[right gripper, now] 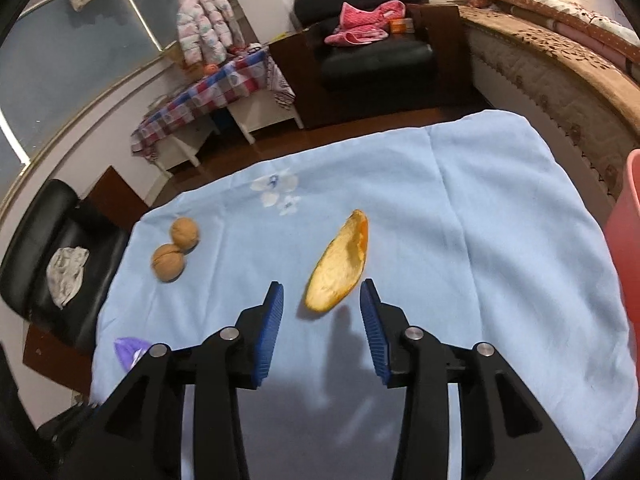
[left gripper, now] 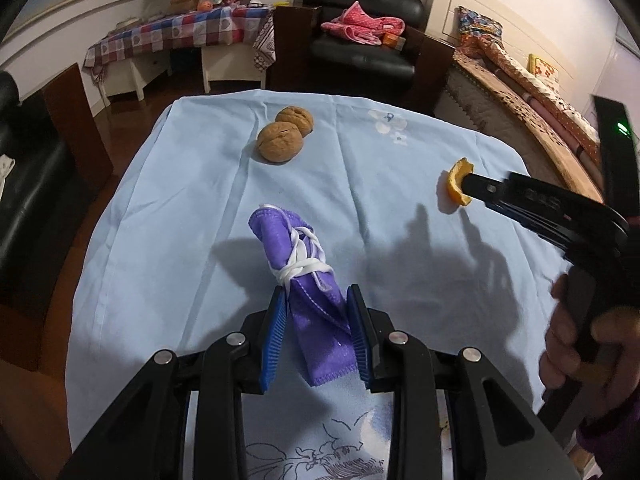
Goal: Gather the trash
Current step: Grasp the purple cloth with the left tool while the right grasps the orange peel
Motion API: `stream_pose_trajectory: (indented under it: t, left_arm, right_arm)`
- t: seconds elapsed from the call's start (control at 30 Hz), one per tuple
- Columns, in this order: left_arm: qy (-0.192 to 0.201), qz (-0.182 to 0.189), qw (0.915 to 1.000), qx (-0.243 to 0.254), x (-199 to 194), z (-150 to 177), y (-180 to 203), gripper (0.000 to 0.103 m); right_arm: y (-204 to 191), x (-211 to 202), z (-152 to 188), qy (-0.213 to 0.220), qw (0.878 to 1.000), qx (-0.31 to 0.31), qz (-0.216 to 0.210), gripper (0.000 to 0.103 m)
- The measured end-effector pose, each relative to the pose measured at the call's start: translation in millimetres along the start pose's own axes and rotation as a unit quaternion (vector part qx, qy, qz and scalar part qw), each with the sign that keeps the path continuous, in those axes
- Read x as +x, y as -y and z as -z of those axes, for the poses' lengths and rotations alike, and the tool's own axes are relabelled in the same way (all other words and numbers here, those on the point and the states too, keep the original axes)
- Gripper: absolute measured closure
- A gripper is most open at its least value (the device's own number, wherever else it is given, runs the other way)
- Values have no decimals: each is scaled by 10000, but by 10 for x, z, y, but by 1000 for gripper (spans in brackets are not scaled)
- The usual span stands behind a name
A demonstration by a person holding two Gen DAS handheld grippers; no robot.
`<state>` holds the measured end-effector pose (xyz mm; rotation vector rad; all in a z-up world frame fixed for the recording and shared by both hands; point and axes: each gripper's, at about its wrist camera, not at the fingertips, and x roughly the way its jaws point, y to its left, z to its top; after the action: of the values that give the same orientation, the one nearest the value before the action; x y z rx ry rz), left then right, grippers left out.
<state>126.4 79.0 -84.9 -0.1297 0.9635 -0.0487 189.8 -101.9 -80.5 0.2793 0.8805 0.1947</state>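
A pink bin (right gripper: pixel 628 216) is cut off at the right edge; you cannot see inside it. Your left gripper (left gripper: pixel 316 300) has its pads against the sides of the tied purple mask (left gripper: pixel 304 280) on the blue cloth (left gripper: pixel 160 220). Your right gripper (right gripper: pixel 322 294) is spread, the orange peel (right gripper: pixel 340 264) lying just ahead between its fingertips. Two walnuts (right gripper: pixel 176 248) sit apart to the left.
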Motion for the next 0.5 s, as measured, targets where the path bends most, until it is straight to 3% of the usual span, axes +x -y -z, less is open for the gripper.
stream_pose_trajectory:
  t: [0.33,0.4,0.5]
  left_arm:
    - [-20,172,9998,-82,-11,9,-47,72]
    - [-27,204,9997,-97,-17,10,-48,72]
    - [-47,266,9996,-99,-21,21,-43,72]
  right_arm:
    - [-13,189,-2,-14,9992,-198,338,63]
    - [-6,169,25,-18,9991,-261,334,73]
    - [25,89,71,-23,9991,-332,270,78]
